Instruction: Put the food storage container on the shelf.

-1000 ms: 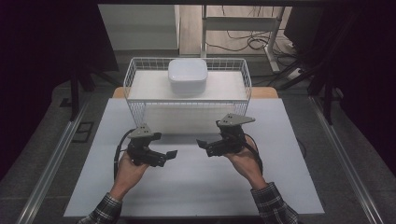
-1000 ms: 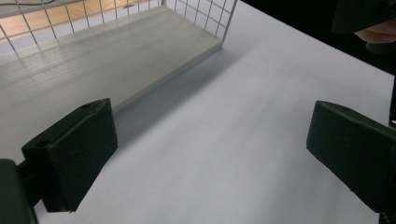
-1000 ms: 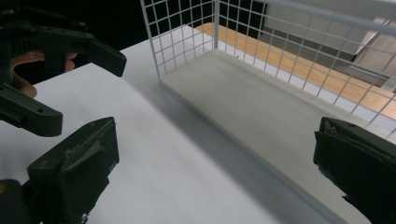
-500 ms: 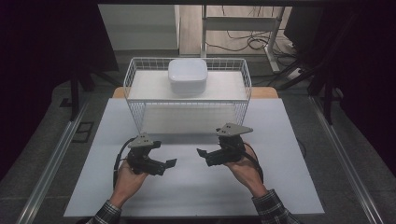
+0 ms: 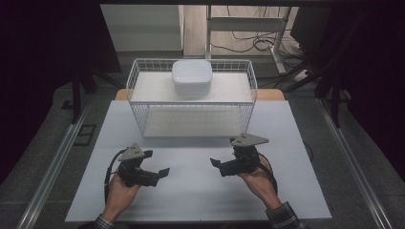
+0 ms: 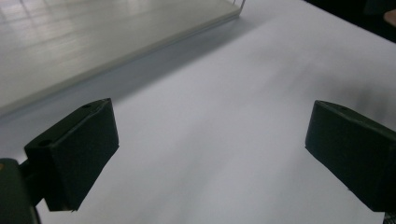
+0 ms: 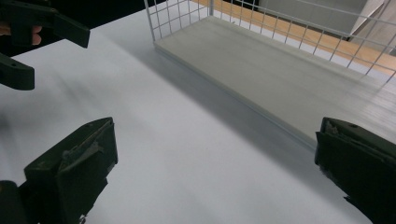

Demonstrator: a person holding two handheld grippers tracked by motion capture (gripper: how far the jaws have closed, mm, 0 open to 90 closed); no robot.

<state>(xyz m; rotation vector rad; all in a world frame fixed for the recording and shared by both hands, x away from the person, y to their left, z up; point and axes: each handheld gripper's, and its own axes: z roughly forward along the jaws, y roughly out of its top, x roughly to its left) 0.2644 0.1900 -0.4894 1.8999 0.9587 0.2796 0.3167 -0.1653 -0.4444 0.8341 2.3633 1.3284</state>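
A white wire rack [image 5: 230, 88] stands at the far middle of the white table [image 5: 191, 200], and a white lidded tub [image 5: 192, 76] rests on its upper board. My left gripper [image 5: 157, 165] hovers over the table's near left, jaws pointing right, open with nothing in it. My right gripper [image 5: 218, 166] faces it from the near right, also open with nothing between its jaws. In the left gripper view the left gripper [image 6: 210, 154] spans bare table, with the rack's lower board [image 6: 93, 42] beyond. The right gripper [image 7: 215, 168] looks toward the wire rack [image 7: 280, 60] and the left gripper [image 7: 32, 37].
Bare white tabletop lies between the grippers and the rack. Metal rails [image 5: 52, 162] run along both sides of the table on the grey floor. Dark furniture and cables [image 5: 258, 43] lie beyond the rack.
Both grippers have drawn back from the rack toward the table's near edge, staying open and facing each other. Rack and tub have not moved.
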